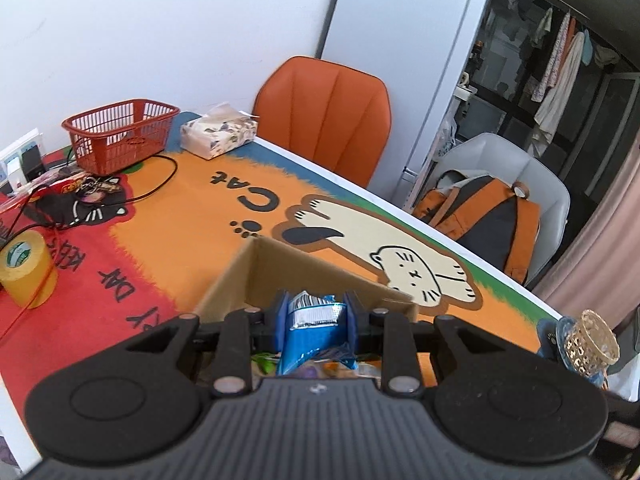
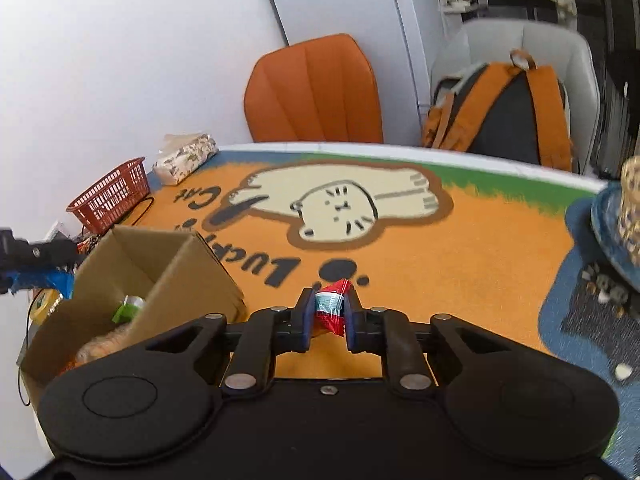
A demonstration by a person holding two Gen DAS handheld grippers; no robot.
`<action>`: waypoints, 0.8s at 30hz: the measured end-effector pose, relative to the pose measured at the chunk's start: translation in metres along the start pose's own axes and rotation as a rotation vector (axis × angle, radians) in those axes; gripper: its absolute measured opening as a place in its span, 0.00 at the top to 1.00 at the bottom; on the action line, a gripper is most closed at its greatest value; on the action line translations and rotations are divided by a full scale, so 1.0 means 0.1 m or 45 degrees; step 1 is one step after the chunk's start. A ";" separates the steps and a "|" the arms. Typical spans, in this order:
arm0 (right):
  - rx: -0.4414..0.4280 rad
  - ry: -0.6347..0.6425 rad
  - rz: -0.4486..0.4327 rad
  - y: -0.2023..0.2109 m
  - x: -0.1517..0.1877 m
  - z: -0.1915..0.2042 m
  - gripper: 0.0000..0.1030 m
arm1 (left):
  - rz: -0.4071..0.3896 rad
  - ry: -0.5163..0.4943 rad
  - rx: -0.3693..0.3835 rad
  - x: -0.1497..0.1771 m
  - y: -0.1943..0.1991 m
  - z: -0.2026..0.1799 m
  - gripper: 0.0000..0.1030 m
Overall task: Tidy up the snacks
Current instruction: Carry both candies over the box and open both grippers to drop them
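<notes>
The left hand-held gripper (image 1: 314,316) is clamped on a blue packet (image 1: 310,330) at lower centre, its long axis running away from the camera, silver crimped end forward, over the open cardboard box (image 1: 280,264). The right hand-held gripper (image 2: 328,314) pinches a red packet (image 2: 331,308), standing roughly upright above the tabletop (image 2: 460,248), right of the box. Both seem mid-delivery; next, each likely needs lowering and release inside the box.

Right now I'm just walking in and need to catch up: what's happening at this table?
Someone is sorting snacks into a cardboard box. The left gripper holds a blue snack packet over the box. The right gripper grips a red snack packet above the cat mat, beside the box.
</notes>
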State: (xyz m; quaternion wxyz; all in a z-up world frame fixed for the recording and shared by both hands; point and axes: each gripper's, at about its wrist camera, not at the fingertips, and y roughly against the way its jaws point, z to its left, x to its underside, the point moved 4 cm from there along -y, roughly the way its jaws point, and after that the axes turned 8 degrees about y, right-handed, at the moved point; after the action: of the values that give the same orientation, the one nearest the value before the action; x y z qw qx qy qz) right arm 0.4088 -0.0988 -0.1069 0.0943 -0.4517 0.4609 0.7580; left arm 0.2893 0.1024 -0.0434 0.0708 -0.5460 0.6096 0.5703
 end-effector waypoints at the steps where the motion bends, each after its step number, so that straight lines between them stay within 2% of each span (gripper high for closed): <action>1: 0.009 0.007 -0.009 0.03 -0.04 0.01 0.84 | 0.005 0.006 0.002 -0.01 -0.01 0.04 0.73; 7: 0.051 0.060 -0.059 0.23 -0.29 0.12 0.84 | 0.041 0.037 0.021 -0.03 -0.09 0.22 0.72; 13: 0.033 0.128 -0.115 0.41 -0.51 0.40 0.84 | 0.095 0.036 0.025 0.02 -0.17 0.38 0.61; 16: 0.009 0.165 -0.124 0.44 -0.56 0.59 0.84 | 0.083 0.022 0.026 0.03 -0.11 0.47 0.55; 20: -0.010 0.208 -0.114 0.38 -0.61 0.82 0.84 | 0.074 0.036 0.064 0.01 -0.01 0.61 0.54; 24: -0.028 0.225 -0.093 0.30 -0.62 1.02 0.84 | 0.046 0.035 0.039 -0.02 0.09 0.74 0.50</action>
State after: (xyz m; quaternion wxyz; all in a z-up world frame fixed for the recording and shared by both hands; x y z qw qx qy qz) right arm 0.3662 -0.0187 -0.0234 0.0759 -0.5345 0.4421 0.7163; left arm 0.2440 0.1586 -0.0619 0.0605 -0.5416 0.6289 0.5546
